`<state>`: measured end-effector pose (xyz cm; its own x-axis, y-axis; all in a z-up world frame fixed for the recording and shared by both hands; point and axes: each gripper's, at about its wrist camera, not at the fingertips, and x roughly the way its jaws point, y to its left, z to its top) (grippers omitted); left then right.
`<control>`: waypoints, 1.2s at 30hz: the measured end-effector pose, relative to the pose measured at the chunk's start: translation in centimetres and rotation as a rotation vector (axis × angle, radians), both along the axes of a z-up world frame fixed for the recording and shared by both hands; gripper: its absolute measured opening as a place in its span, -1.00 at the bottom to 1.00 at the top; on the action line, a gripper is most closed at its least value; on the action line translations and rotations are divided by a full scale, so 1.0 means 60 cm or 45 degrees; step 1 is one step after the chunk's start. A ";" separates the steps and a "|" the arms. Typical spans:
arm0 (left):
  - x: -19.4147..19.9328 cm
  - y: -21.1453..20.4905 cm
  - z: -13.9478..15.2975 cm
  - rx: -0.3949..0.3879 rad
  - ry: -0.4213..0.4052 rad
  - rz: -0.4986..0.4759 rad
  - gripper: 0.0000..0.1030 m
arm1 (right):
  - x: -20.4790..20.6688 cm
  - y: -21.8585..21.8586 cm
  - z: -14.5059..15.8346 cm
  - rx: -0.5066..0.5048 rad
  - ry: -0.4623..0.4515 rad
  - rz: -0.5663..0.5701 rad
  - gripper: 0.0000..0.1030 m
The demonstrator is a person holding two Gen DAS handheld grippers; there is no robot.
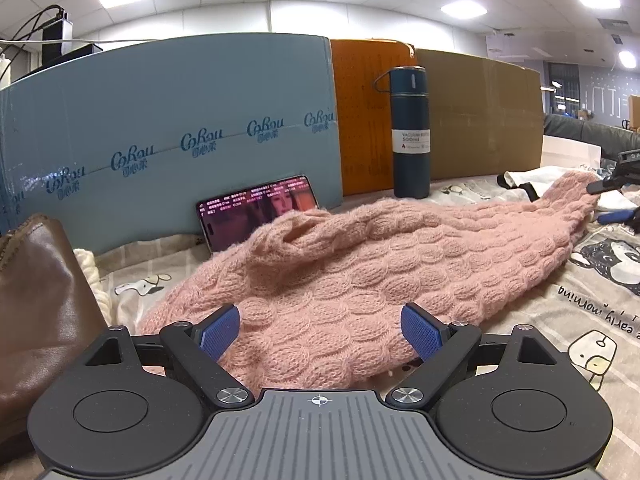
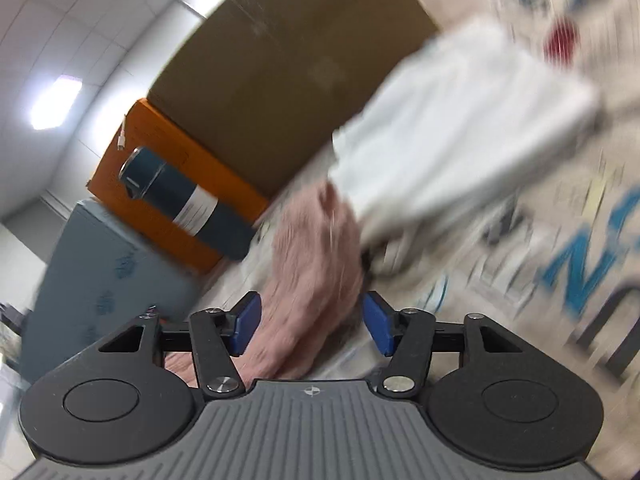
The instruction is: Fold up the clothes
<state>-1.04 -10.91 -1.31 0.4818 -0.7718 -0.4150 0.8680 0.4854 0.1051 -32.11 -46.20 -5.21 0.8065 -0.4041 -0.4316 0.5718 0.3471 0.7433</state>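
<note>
A pink cable-knit sweater (image 1: 380, 256) lies stretched across the printed bedsheet (image 1: 560, 320), its far end reaching to the right. My left gripper (image 1: 320, 332) is open wide at the sweater's near end, its blue pads (image 1: 220, 330) resting at either side of the knit without pinching it. My right gripper (image 2: 313, 326) is open, with the sweater's end (image 2: 312, 264) running between its jaws and a gap at the right pad (image 2: 378, 328). The right wrist view is rolled and blurred. The left wrist view shows the right gripper (image 1: 608, 184) small, at the sweater's far right tip.
A dark blue vacuum bottle (image 1: 410, 132) stands behind the sweater, against orange (image 1: 360, 120) and brown cardboard (image 1: 480, 116). A lit phone (image 1: 256, 212) leans on a blue panel (image 1: 160, 128). A brown leather bag (image 1: 36, 300) sits at left. White garments (image 2: 460, 120) lie beyond the sweater's right end.
</note>
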 end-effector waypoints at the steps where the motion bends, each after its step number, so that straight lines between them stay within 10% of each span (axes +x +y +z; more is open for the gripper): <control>1: -0.001 0.000 0.000 0.000 -0.002 -0.001 0.76 | 0.005 -0.003 -0.007 0.047 -0.024 0.020 0.07; 8: -0.001 0.000 0.000 -0.002 0.000 -0.005 0.76 | 0.027 -0.029 -0.040 0.252 -0.310 -0.094 -0.16; 15: 0.000 0.002 0.000 -0.006 0.007 -0.008 0.76 | 0.024 -0.011 -0.008 0.027 -0.287 -0.243 -0.33; 27: 0.003 0.009 0.000 -0.028 -0.006 0.004 0.76 | 0.046 0.036 0.032 -0.373 0.074 -0.303 -0.75; 36: 0.008 0.025 0.008 -0.106 -0.022 -0.012 0.76 | -0.070 0.121 0.117 -0.557 -0.200 -0.435 -0.77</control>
